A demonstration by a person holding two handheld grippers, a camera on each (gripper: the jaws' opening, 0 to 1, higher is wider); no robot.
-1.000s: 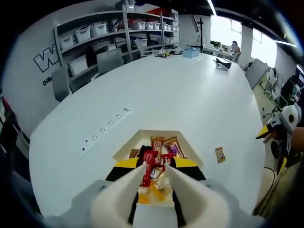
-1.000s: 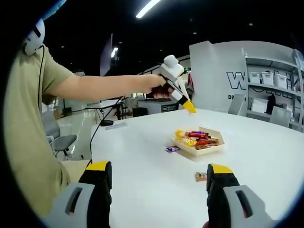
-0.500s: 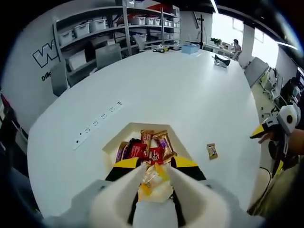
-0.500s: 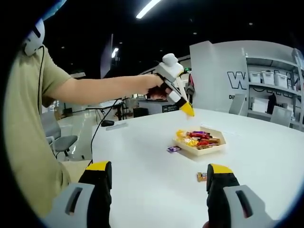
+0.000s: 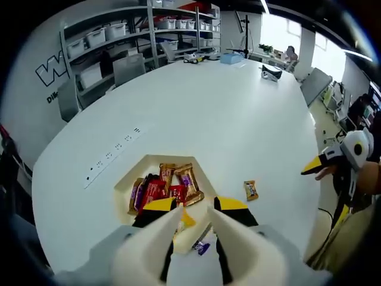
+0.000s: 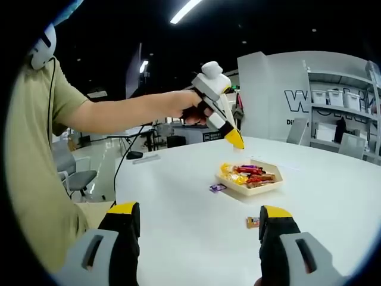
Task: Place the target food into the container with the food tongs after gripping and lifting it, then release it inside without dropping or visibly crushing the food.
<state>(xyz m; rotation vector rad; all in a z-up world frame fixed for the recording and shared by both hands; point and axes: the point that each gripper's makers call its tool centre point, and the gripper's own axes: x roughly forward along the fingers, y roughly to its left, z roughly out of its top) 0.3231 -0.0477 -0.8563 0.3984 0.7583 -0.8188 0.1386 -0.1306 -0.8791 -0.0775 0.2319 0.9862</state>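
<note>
The tray [image 5: 128,182] sits on the white table [image 5: 226,119] and holds a pile of wrapped snacks [image 5: 169,187]. Two wrapped pieces lie outside it: a purple one [image 6: 217,187] just beside the near wall, and a brown one [image 5: 251,190] apart from the tray on the open table.

The left gripper [image 6: 233,138] hangs above the tray's near edge. Its jaws stand slightly apart with nothing between them. The right gripper [image 6: 199,223] is held low and well back from the tray, jaws wide apart and unloaded.

Step in hand, as judged: approach to a loose piece; no grip is made. The next move calls for lowering over one loose piece and closing lightly, so the wrapper is not crushed.

No tongs are visible. Which piece is the target cannot be told. The left jaws cover the tray's near wall in the left gripper view.
</note>
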